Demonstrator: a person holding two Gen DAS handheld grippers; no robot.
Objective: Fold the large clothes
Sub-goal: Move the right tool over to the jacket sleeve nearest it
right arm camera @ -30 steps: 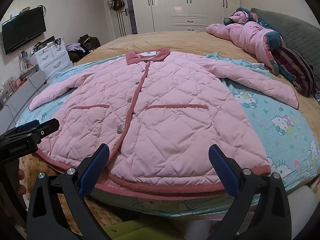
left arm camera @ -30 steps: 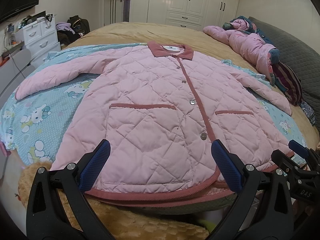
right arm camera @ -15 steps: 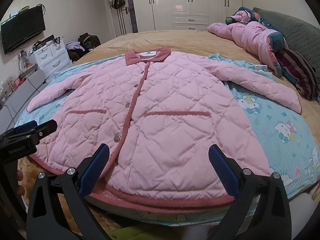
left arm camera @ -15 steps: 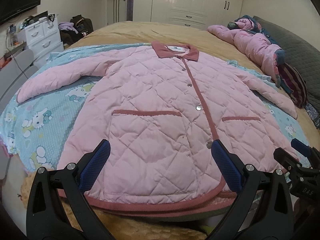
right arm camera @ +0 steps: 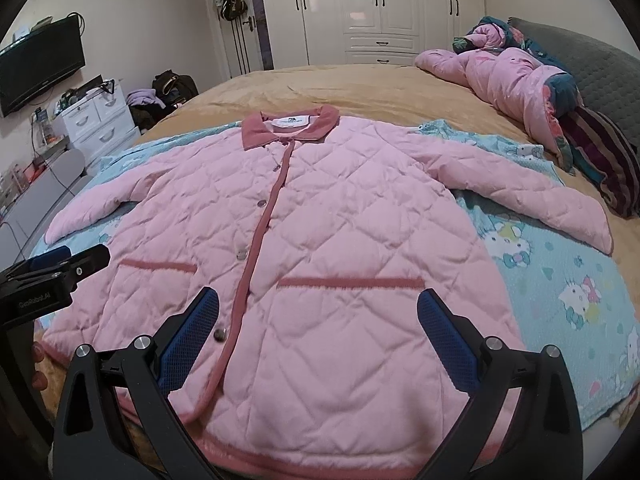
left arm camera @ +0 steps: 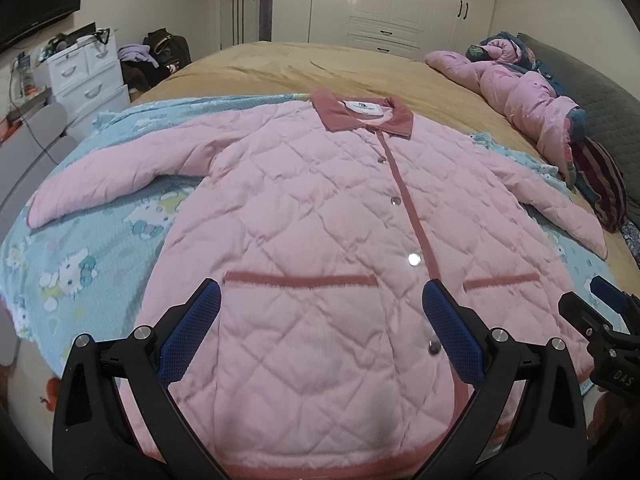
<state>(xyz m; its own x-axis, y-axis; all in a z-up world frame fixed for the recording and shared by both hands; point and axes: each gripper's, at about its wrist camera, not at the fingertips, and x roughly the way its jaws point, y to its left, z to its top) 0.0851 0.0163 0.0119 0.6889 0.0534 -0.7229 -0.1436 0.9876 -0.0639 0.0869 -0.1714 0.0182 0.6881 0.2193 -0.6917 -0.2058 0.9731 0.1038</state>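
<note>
Both jaws spread, holding nothing. Jacket (left arm camera: 304, 248) is soft, puffy, prob. light; you take the sleeve (left arm camera: 108, 180) cuff.

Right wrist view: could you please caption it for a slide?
Open right tongs above a buttoned pink quilted jacket spread flat on the bed.

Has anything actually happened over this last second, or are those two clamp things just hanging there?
Both grippers have moved forward over the pink quilted jacket: its hem has slid down toward the bottom of each view and the pockets now sit between the fingers. The left gripper and right gripper stay open, holding nothing. The jacket still lies flat and buttoned, sleeves spread, on the cartoon-cat blanket.
</note>
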